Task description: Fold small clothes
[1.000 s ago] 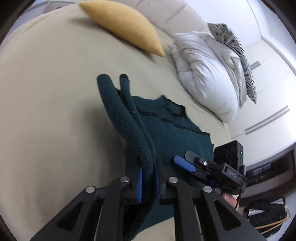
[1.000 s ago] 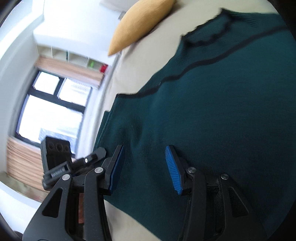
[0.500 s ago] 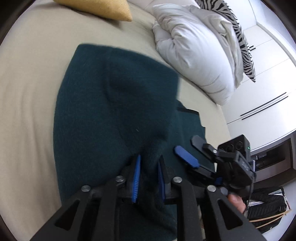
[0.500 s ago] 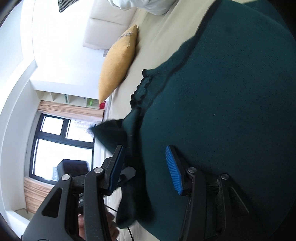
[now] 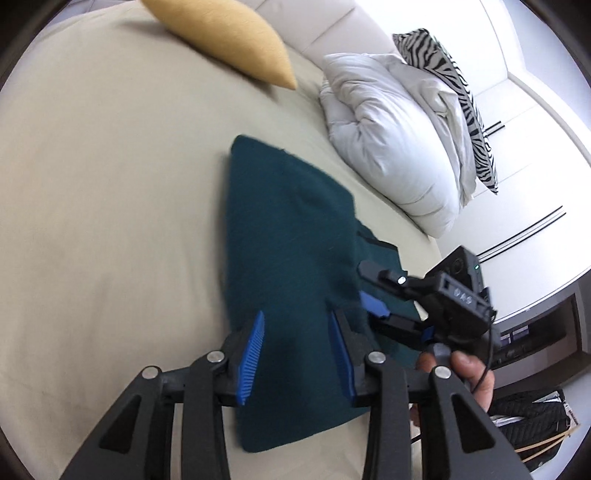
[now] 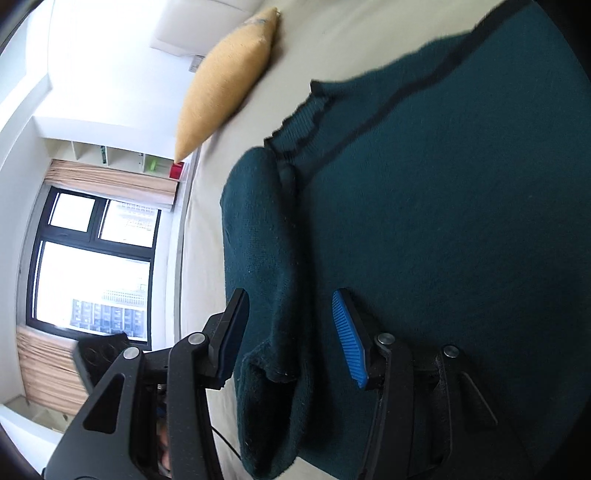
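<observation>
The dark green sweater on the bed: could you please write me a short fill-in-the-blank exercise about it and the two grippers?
1. The left gripper has its jaws ____ over the sweater.
2. The sweater lies on a ____ bed sheet.
3. The cushion near the headboard is ____ in colour.
4. The sleeve is folded over, and the right gripper grips ____.

Missing words: open; beige; yellow; nothing

beige bed (image 5: 92,192) w/ yellow cushion (image 5: 229,37), bright window (image 6: 92,266), white walls.
</observation>
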